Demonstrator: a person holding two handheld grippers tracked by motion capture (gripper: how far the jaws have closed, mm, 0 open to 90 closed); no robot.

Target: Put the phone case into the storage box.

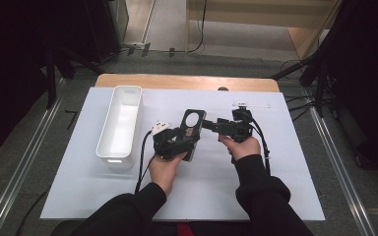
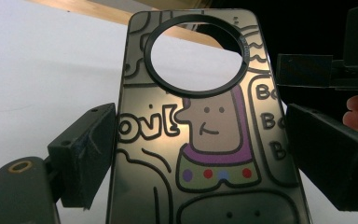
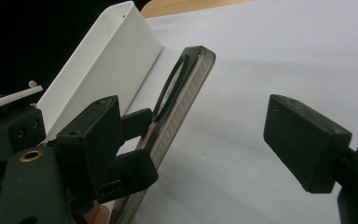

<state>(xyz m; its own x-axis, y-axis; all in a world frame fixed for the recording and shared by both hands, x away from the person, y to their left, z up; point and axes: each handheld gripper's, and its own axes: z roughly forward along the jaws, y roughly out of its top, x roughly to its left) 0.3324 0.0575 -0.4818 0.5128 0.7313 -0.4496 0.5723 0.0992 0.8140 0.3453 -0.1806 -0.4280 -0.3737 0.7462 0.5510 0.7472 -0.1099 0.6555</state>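
Observation:
A dark translucent phone case (image 1: 189, 132) with a cartoon figure and a round camera ring is held up over the middle of the white mat. My left gripper (image 1: 177, 141) is shut on the phone case (image 2: 205, 140), its two pads (image 2: 86, 156) pressing the long edges. My right gripper (image 1: 210, 125) reaches in from the right, level with the case's upper end. In the right gripper view the case (image 3: 179, 112) shows edge-on just beside one jaw of the right gripper (image 3: 200, 144), whose jaws stand wide apart and open, not pressing on it.
A long white bin (image 1: 120, 120) stands on the mat's left side, close behind the case. A clear flat piece (image 1: 251, 104) lies at the back right. The white mat (image 1: 256, 182) covers the wooden table (image 1: 187, 81); dark stands flank both sides.

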